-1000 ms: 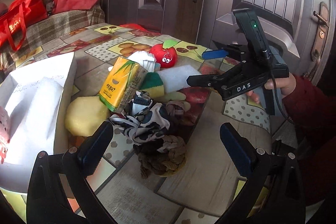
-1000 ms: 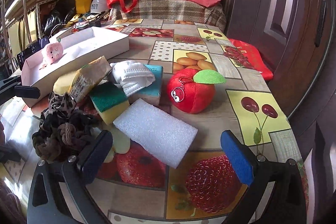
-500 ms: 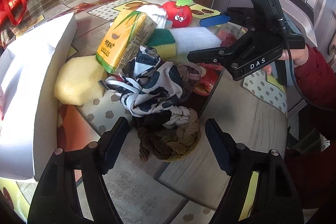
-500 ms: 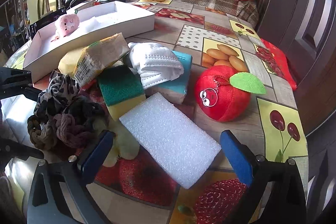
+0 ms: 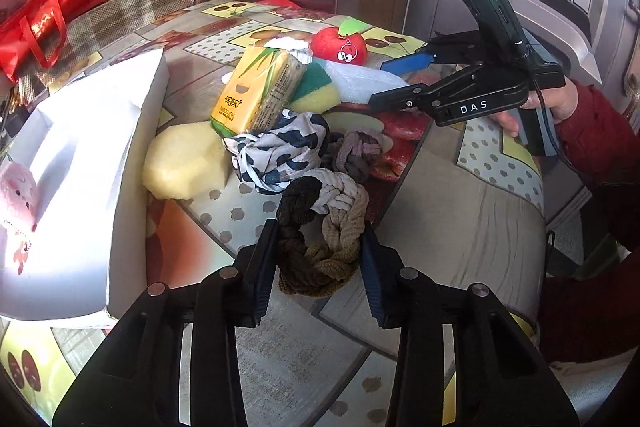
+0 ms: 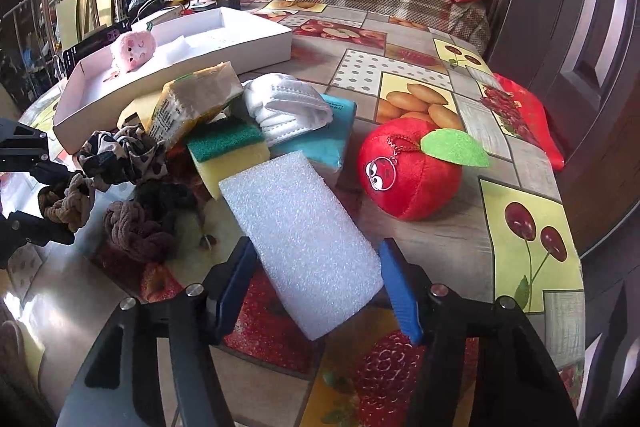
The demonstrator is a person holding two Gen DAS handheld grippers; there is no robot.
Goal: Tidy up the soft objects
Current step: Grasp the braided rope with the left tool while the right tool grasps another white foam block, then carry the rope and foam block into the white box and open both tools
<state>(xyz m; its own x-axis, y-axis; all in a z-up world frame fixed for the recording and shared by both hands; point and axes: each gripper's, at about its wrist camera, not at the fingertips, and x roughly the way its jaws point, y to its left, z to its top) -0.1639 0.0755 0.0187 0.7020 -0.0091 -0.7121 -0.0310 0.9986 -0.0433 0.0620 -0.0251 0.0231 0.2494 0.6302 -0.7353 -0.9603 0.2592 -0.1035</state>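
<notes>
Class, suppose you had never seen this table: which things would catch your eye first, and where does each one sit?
The red plush apple with its green leaf stands out on the fruit-print tablecloth, right of the heap. In front of it the right gripper straddles a white foam block, while the left gripper closes around a braided brown hair tie. Behind, a pink plush toy lies in a white box.

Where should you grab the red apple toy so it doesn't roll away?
Grip the red apple toy across its round belly, below the green leaf, coming down from above. It is a soft ball, so wide-open jaws can squeeze its sides. The leaf and the little keychain are too floppy to hold.
</notes>
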